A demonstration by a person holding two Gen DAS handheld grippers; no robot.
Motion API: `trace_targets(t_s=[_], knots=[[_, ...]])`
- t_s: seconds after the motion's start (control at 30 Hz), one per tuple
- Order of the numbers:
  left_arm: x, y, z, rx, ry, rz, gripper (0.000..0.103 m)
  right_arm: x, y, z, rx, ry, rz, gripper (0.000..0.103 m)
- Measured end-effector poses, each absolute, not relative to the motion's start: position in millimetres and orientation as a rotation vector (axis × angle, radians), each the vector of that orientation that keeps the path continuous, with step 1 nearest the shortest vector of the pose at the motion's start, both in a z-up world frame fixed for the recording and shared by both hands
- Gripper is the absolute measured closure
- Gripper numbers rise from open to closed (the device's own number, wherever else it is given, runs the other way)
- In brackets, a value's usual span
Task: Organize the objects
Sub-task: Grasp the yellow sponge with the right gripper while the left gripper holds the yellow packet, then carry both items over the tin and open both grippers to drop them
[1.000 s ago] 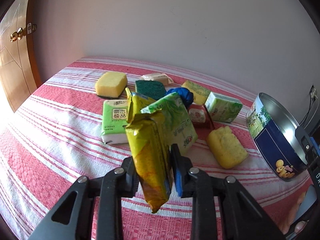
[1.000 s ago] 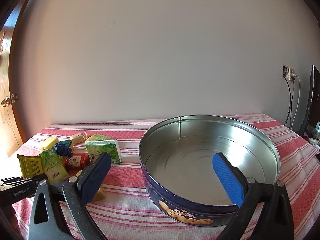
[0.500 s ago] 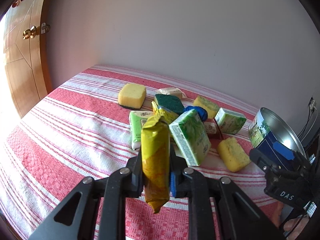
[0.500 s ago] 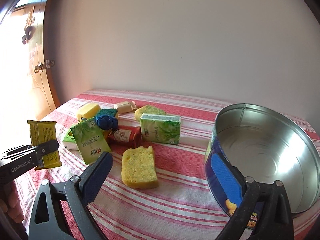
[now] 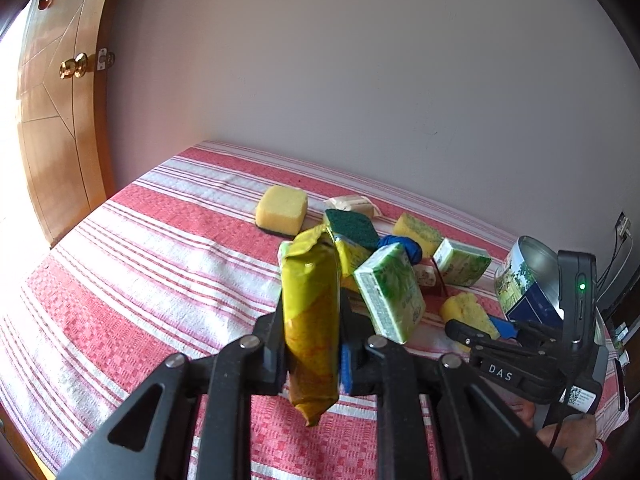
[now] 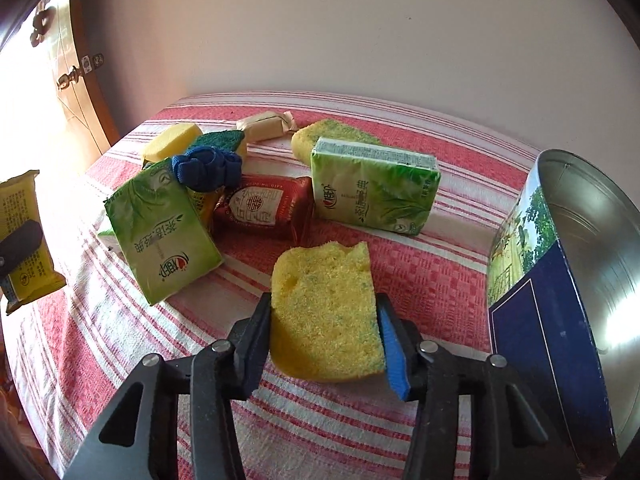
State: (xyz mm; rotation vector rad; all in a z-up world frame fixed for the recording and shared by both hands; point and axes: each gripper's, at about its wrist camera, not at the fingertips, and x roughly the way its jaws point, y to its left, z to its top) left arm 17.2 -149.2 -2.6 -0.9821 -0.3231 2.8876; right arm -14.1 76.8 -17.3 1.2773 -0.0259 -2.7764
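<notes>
A: Sponge [image 6: 326, 312] now sitting between the right tongs [image 6: 325, 334], lower middle of the right wrist view. Not there a second ago; tongs stood wide apart over the tin [image 6: 560, 280] then.

B: Closing at this moment, pads just meeting the sponge's sides. Still flat on the striped bench [image 6: 120, 340], not lifted.

A: Left tongs [image 5: 312, 354]?

B: Clamped tight on the yellow packet [image 5: 310, 320], centre of the left wrist view, carried clear of the bench. Same grip as a second ago, only shifted away from the pile.

A: Meaning for the tidying?

B: Probably two items about ready for the tin, standing empty at right edge of frame. Green tissue packs [image 6: 372, 188], red packet [image 6: 260, 208] and blue cloth [image 6: 208, 168] left in the upper-middle cluster, still to sort.
</notes>
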Motion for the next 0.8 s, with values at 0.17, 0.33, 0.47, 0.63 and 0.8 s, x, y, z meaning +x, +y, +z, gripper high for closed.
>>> trace_targets(t_s=[0.17,0.33,0.47,0.63,0.8], knots=[[18.8,-124.8,2.7,-0.978,-0.247,2.891,0.085,10.1,93.9,11.4,1.062,-0.131,-2.825,0.053],[19.9,-88.6,18.6,-0.921,-0.169,2.866,0.085,40.3,121.7,41.1,0.840,-0.233,-2.888,0.053],[17.3,-48.2,29.7,-0.867,-0.086,2.824,0.085,62.9,150.7,58.5,0.670,-0.263,-2.973,0.053],[11.5,10.9,38.8,-0.797,-0.001,2.741,0.085,97.3,197.3,73.6,0.502,-0.172,-3.157,0.053],[0.5,72.2,41.6,-0.762,0.069,2.656,0.085,117.3,241.5,75.4,0.480,-0.023,-3.338,0.053]])
